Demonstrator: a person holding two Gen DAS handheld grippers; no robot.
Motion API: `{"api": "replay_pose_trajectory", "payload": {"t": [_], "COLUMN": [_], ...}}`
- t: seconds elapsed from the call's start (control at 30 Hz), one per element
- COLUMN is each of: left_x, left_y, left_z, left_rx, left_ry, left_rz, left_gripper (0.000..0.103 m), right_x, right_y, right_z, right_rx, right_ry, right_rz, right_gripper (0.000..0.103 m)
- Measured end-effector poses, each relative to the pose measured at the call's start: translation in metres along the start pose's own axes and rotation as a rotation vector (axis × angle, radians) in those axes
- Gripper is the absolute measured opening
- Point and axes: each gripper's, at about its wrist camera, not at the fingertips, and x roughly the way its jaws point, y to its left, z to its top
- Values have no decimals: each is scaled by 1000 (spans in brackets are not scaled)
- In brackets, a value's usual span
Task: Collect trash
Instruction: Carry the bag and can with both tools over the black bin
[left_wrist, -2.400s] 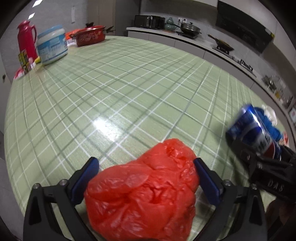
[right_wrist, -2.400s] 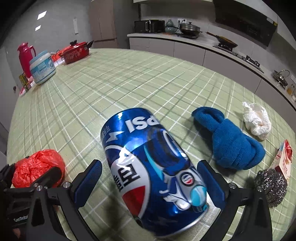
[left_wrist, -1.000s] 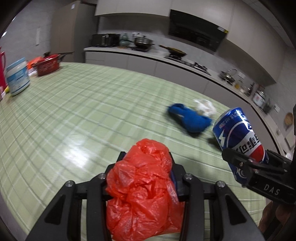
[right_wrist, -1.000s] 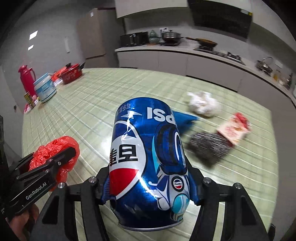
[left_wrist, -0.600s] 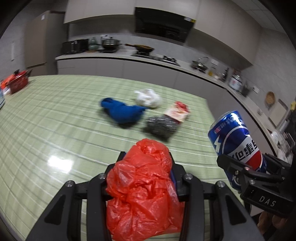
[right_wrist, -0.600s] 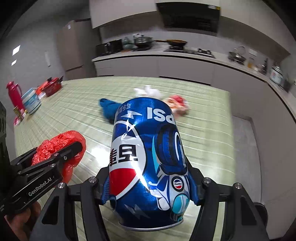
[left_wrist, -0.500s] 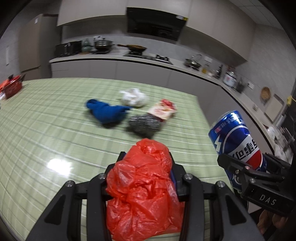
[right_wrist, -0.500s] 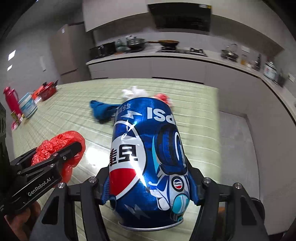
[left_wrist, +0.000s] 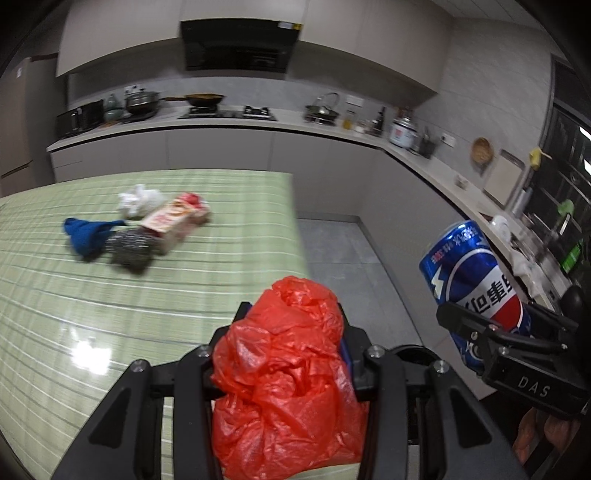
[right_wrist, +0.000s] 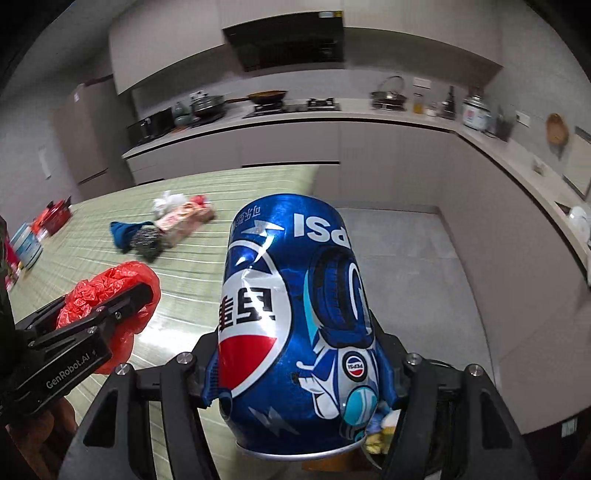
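Left hand-held gripper (left_wrist: 291, 354) clamps a crumpled red plastic bag (left_wrist: 291, 380); right hand-held gripper (right_wrist: 301, 373) grips a dented blue Pepsi can (right_wrist: 295, 325), a dark bin (right_wrist: 439, 406) partly visible beneath.

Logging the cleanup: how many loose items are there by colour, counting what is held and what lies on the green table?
Red: 1, plastic bag, held.
Blue: 2, soda can, held; cloth.
White: 1, crumpled wad.
Grey: 1, steel scourer.
Pink and red: 1, snack packet.
Total: 6

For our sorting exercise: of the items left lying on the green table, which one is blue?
The blue cloth, crumpled at the left end of the cluster beside the grey steel scourer. The white crumpled bag and snack packet are not blue.
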Motion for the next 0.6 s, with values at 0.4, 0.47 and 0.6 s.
{"api": "replay_pose_trajectory", "payload": {"t": [0.4, 0.47, 0.6], "left_x": [36, 45, 63], "left_y": [-112, -129, -159], "left_z": [-29, -37, -55], "left_rx": [77, 88, 108], "left_ry": [71, 93, 136], "left_rz": [-82, -92, -103], "left_gripper": [42, 42, 42], "right_x": [-22, -22, -16], "right_y": [-131, -151, -178], "right_z": [-44, -52, -68], "right_rx": [108, 119, 138], "right_ry": [33, 46, 77], "right_rz": [-99, -109, -117], "right_gripper": [66, 66, 66]}}
